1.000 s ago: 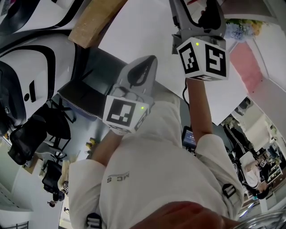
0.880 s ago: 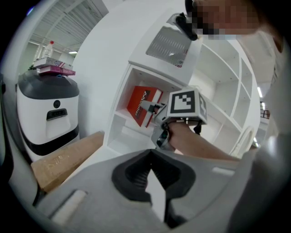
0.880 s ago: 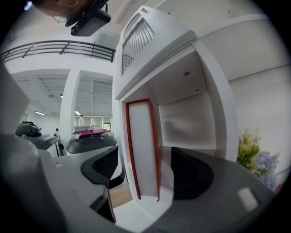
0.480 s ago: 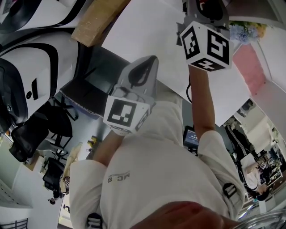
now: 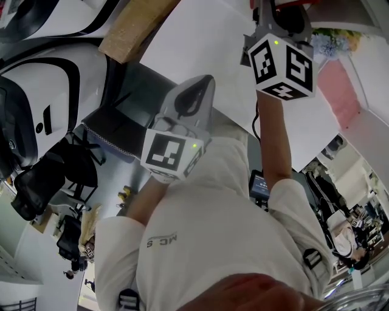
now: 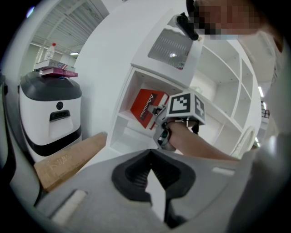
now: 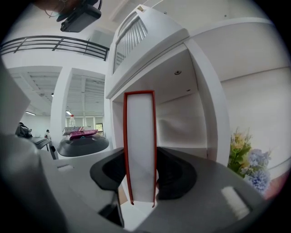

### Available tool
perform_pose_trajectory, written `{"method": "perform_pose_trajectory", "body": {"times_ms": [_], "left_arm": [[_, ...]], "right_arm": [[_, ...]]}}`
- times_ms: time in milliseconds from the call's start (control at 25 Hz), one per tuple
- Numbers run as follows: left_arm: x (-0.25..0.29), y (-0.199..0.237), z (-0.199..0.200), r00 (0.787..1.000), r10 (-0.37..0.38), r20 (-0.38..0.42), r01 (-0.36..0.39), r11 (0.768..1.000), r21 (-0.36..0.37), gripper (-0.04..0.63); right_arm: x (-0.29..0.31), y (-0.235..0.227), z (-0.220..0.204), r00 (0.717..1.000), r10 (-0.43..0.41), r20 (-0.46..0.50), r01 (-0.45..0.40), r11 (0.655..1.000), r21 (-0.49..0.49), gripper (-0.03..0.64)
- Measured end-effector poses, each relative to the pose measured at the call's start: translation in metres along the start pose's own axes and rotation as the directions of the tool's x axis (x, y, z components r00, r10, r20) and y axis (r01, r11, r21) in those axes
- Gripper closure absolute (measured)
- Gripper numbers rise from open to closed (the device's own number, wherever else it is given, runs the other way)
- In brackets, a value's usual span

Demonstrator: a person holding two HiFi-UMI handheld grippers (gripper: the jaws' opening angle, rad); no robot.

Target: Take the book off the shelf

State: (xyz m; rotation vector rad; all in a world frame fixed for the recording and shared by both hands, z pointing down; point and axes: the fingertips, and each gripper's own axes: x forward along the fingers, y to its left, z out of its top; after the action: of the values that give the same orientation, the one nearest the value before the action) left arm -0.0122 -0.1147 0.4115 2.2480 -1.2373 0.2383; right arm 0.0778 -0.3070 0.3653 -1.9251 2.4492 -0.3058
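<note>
A red-covered book point(image 6: 148, 108) stands tilted in an upper compartment of the white shelf point(image 6: 218, 91). In the right gripper view I see its white page edge point(image 7: 141, 145) upright between my pads. My right gripper point(image 7: 142, 175) has just been closing and both pads now press on the book. The left gripper view shows that gripper's marker cube point(image 6: 186, 107) right beside the book. In the head view my right gripper point(image 5: 281, 15) reaches to the top edge. My left gripper point(image 6: 151, 164) is shut with nothing in it and hangs back, lower and left point(image 5: 197, 91).
A white wheeled machine point(image 6: 52, 113) with pink items on top stands left of the shelf. A brown board point(image 6: 68, 159) lies at its foot. Flowers point(image 7: 248, 154) sit right of the shelf. The shelf's other compartments point(image 6: 229, 118) look bare.
In the head view my right gripper has moved up toward the frame's top edge, its fingers now mostly cut off. My left gripper has stayed put.
</note>
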Motion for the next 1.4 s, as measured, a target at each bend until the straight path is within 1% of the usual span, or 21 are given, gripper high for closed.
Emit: {"method": "perform_pose_trajectory", "body": {"times_ms": [520,800,1400], "left_arm": [[-0.008,-0.012,0.010,0.999,-0.027,0.022,0.027,1.000,0.016,0.595],[-0.013,-0.015,0.011,0.999,-0.036,0.026,0.036,0.999,0.024,0.595],[-0.034,-0.027,0.020,0.996,-0.075,0.041,0.072,0.995,0.068,0.595]], "right_arm": [[-0.038,0.002,0.002,1.000,0.006,-0.024,-0.006,1.000,-0.002,0.446],[-0.061,0.001,0.002,0.999,-0.003,-0.036,0.004,1.000,0.019,0.446],[-0.120,0.014,0.009,0.998,0.000,-0.063,0.002,1.000,0.026,0.447]]}}
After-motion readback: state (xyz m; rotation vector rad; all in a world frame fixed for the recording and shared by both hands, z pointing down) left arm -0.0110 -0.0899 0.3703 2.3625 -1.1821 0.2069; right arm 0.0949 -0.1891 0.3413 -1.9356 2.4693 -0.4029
